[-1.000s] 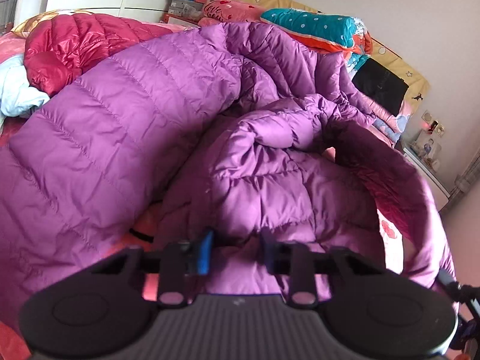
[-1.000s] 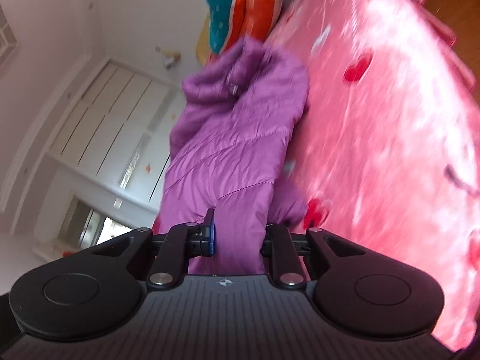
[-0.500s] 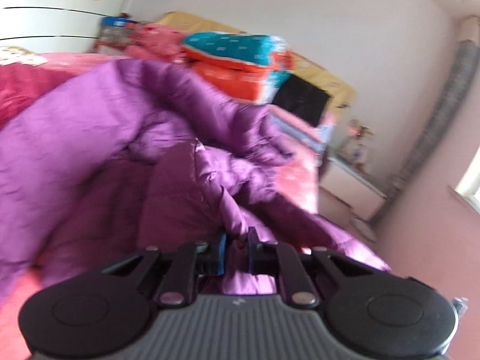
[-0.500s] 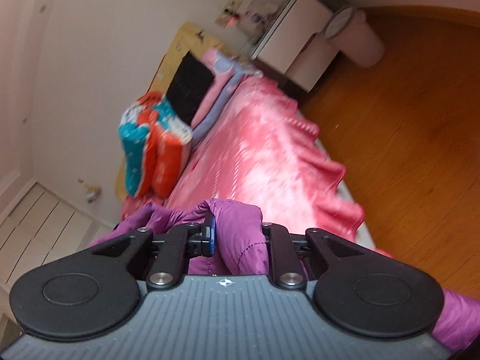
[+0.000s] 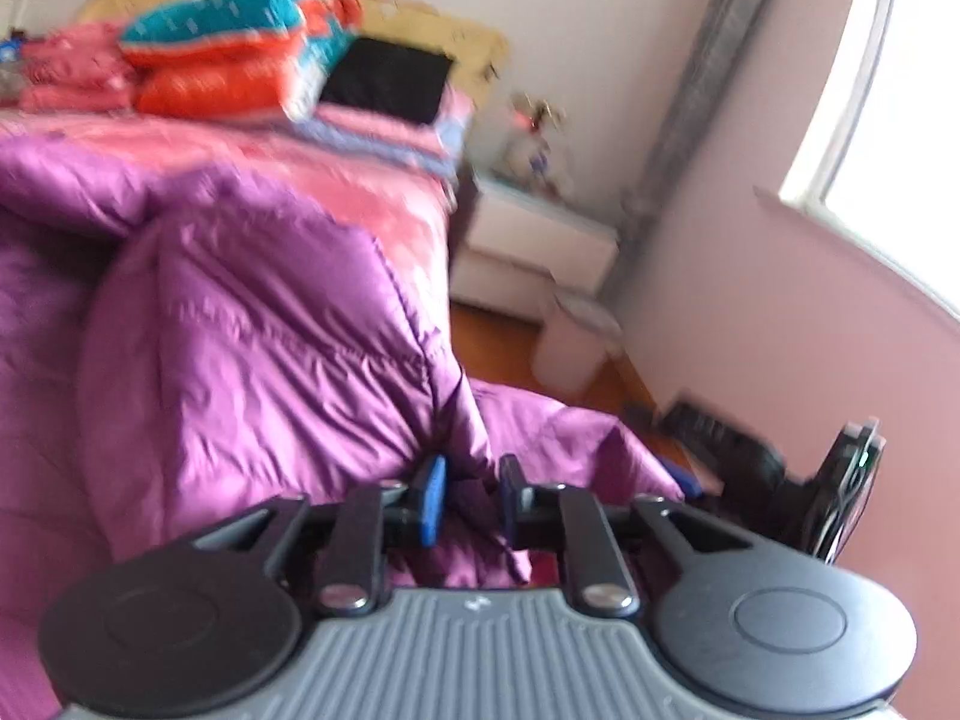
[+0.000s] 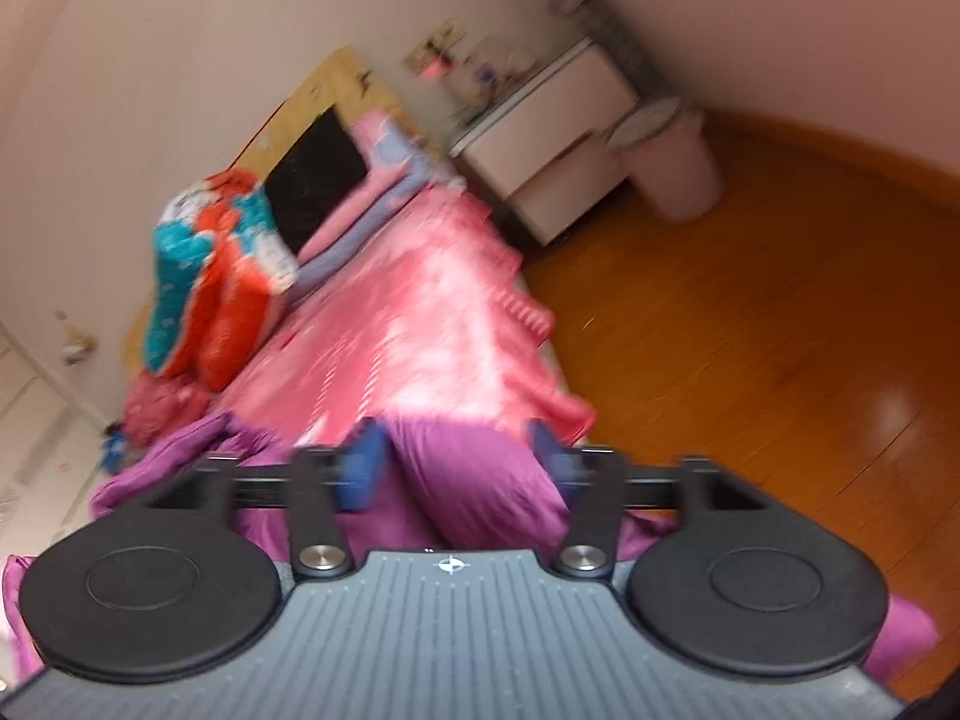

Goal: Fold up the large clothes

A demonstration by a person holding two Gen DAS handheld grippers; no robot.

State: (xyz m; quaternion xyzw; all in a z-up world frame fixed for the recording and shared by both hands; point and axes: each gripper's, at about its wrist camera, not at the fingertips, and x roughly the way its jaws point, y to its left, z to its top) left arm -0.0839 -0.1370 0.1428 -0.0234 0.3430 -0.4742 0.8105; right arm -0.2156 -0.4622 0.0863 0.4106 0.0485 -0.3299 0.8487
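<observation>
Purple down coat fills the lower left of the left wrist view, heaped on the pink bed. Left gripper pinches a thin fold, its jaws just easing apart. Right gripper is opening wide, the coat's edge lying loose between its pads. Puffy, light and slick, it probably slides; seams or hem look like the best hold.

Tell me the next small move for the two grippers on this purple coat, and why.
Probably draw the right gripper back clear of the purple coat: its jaws are opening wide, with the fabric lying loose between them. The left gripper has a fold of coat between its narrow jaws, which are opening, so it likely releases next.
</observation>
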